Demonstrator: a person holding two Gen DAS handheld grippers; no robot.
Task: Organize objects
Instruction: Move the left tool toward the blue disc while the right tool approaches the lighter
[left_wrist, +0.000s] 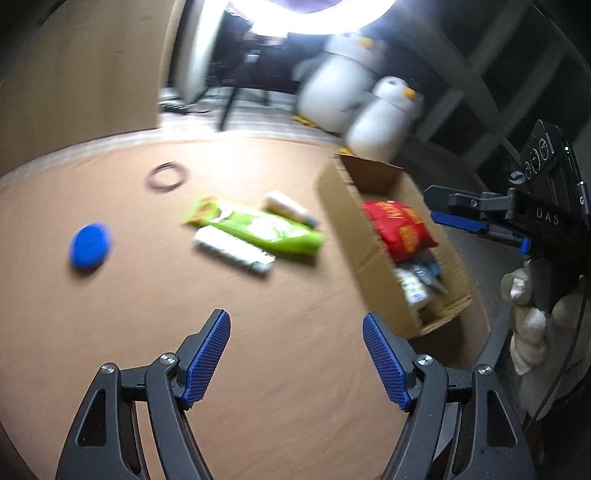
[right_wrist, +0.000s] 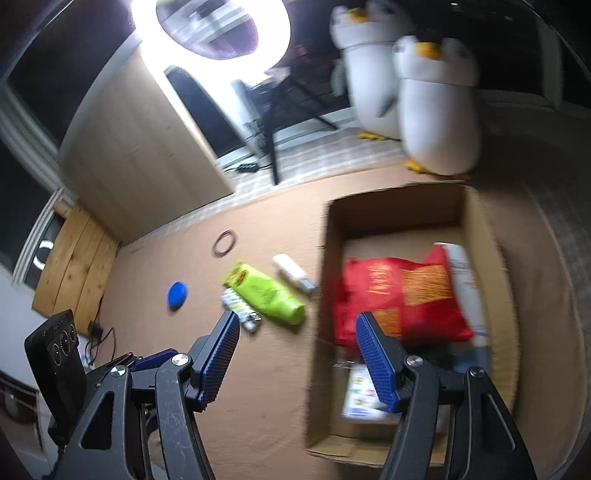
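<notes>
A tan, matte table (left_wrist: 110, 332) fills both views; two plush penguins (right_wrist: 436, 110) stand beyond it, upper right. The open cardboard box (right_wrist: 480, 229) holds a glossy red snack bag (right_wrist: 402, 291), lying above the right gripper (right_wrist: 295, 350), whose jaws gape empty. The left gripper (left_wrist: 295, 354), wide and empty, sits low; a green pouch (left_wrist: 266, 229) and round blue lid (left_wrist: 90, 245) lie well above it.

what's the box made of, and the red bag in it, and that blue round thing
Box: plain brown cardboard, matte, with ragged cut top edges.
Red bag: probably thin plastic or foil film; it looks glossy, crinkled and puffed like a snack pack.
Blue disc: likely moulded plastic, judging by its even saturated colour and smooth rounded edge, but blur hides its finish.
</notes>
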